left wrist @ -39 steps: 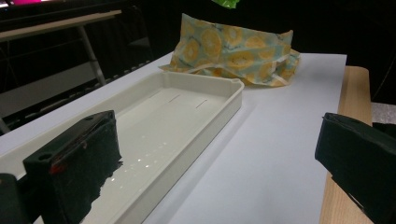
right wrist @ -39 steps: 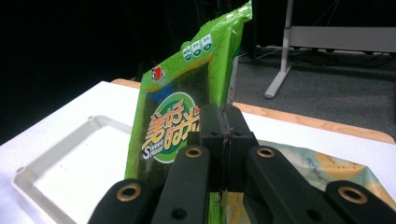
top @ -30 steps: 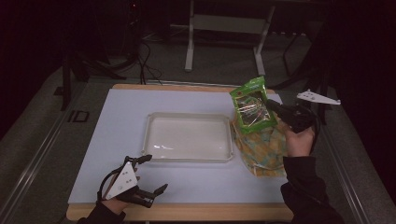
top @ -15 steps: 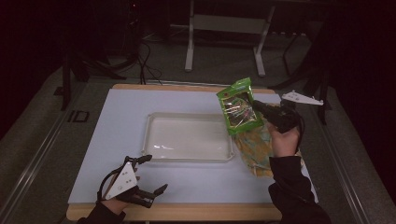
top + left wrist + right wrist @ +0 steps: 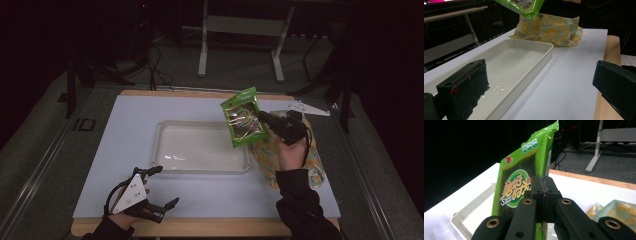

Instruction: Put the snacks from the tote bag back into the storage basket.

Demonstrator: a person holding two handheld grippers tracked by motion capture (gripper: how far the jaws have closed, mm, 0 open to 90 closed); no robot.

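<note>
Holding the green packet (image 5: 243, 117) in the air, my right gripper (image 5: 265, 118) has its jaws pressed together on the packet's right edge; in the right gripper view the two black jaws meet flat on the foil with the packet (image 5: 524, 185) standing upright in front of them. My right forearm comes up from the table's near edge, the sleeve over the yellow patterned bag (image 5: 315, 165) that lies on the white mat (image 5: 125, 145), and the hand points the gripper left toward the tray (image 5: 165, 127). The packet hangs above the tray's right end, clear of it and tilted a little. My left gripper (image 5: 165, 187) rests low near the front edge of the mat, just before the tray's near left corner, with its jaws spread wide and nothing between them. In the left gripper view they stand far apart, with the tray (image 5: 541, 53) and the bag (image 5: 549, 28) beyond.
</note>
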